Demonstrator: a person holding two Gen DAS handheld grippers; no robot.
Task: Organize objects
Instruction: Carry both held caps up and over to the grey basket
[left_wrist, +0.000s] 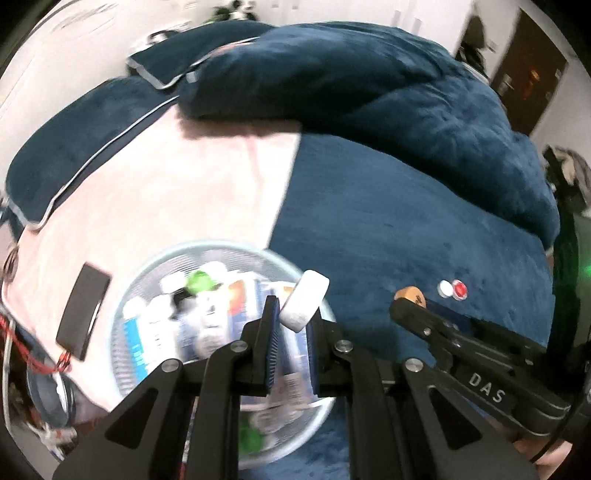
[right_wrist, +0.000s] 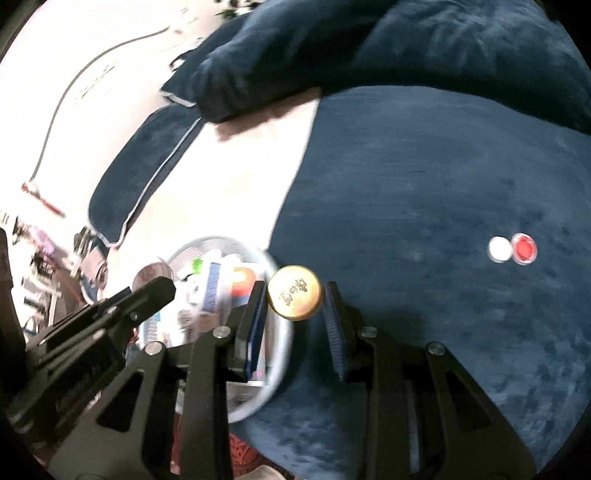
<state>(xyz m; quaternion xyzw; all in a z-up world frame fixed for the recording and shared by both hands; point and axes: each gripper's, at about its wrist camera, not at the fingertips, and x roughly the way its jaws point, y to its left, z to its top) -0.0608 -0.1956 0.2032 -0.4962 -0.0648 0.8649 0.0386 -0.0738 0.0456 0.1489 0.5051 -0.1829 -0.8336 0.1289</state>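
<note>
My left gripper (left_wrist: 293, 314) is shut on a white oval container (left_wrist: 304, 300), tilted, held above a pale mesh basket (left_wrist: 125, 314) full of small packets and bottles. My right gripper (right_wrist: 294, 300) is shut on a round gold tin (right_wrist: 294, 297) with dark lettering, held just right of the basket's rim (right_wrist: 282, 354). The right gripper also shows in the left wrist view (left_wrist: 408, 301), with the gold tin (left_wrist: 410, 294) at its tip. A small white cap (right_wrist: 500, 249) and a red cap (right_wrist: 524, 249) lie side by side on the blue blanket (right_wrist: 424, 184).
A black flat device (left_wrist: 83, 312) lies on the pink sheet (left_wrist: 184, 192) left of the basket. Dark blue pillows (left_wrist: 332, 74) are piled at the back. Red cables (left_wrist: 33, 360) hang at the bed's left edge.
</note>
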